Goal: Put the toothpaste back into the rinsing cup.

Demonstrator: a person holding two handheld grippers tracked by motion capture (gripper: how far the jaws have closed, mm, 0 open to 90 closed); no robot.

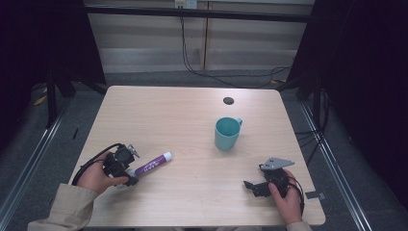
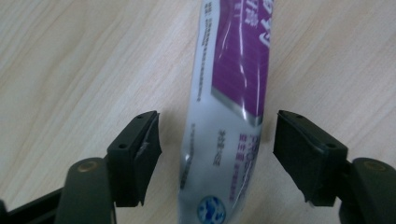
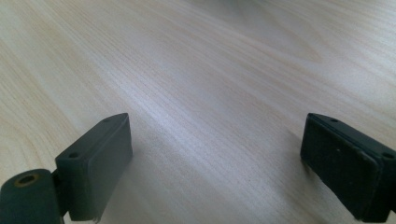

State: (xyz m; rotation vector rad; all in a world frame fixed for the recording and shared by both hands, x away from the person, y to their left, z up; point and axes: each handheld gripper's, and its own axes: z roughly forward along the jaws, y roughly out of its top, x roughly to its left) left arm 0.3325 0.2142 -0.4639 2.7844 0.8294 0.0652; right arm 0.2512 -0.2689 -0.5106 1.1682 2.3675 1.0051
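The left hand-held gripper point(image 2: 217, 140) straddles the tube's point(image 2: 229, 107) flat tail, jaws apart with gaps both sides; the tube lies left of the cup point(image 1: 226, 133) on the counter point(image 1: 192, 192) (centre it before squeezing). The right hand-held gripper point(image 3: 215, 163) gapes empty

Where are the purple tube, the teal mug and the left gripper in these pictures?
purple tube point(image 1: 153, 164): high view, middle of its purple label.
teal mug point(image 1: 226, 136): high view, its outer wall.
left gripper point(image 2: 217, 140): left gripper view, midway between its open fingertips, over the tube.
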